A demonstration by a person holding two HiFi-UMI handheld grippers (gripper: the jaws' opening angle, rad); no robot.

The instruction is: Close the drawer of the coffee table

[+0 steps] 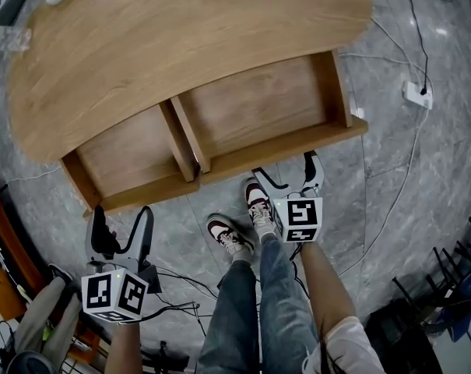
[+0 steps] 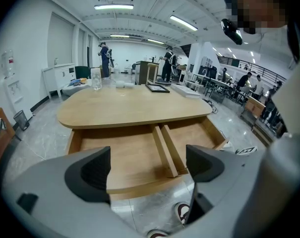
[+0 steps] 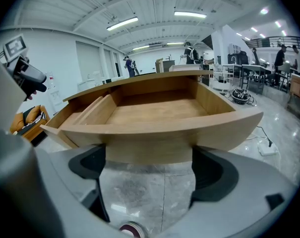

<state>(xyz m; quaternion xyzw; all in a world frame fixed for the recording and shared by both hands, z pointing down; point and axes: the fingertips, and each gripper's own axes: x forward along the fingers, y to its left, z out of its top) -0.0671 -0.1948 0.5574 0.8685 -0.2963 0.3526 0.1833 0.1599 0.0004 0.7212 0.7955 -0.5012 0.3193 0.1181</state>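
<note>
Open drawer [image 1: 289, 145] (right gripper [image 1: 284, 166] near)

Coffee table [image 1: 142, 45] wooden, oval; drawers [image 1: 251, 107] pulled open, empty.

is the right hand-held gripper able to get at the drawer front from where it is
Probably yes: the right hand-held gripper, jaws apart, points straight at the drawer front with nothing in between.

Bright ceiling strip lights [image 2: 113, 6]; sharp pictures, fisheye-curved, dark-vignetted edges.
</note>
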